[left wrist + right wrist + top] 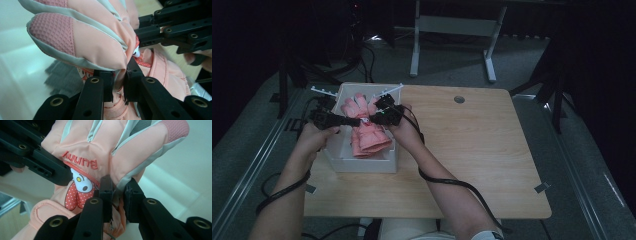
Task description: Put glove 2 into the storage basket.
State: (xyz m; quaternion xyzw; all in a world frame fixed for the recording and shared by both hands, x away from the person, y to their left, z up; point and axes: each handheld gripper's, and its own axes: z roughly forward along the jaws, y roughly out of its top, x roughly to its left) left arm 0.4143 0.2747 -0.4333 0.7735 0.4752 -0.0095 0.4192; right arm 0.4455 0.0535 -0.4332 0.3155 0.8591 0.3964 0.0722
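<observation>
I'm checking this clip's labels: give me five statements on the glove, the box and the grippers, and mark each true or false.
1. The glove is pink. True.
2. The left gripper is open, clear of the glove. False: its fingers pinch the glove's edge.
3. The right gripper is shut on the glove. True.
4. The glove lies on the bare table, beside the box. False: it is over the white box, at the table's left end.
5. The glove bears a cartoon figure with a red dotted patch. True.
</observation>
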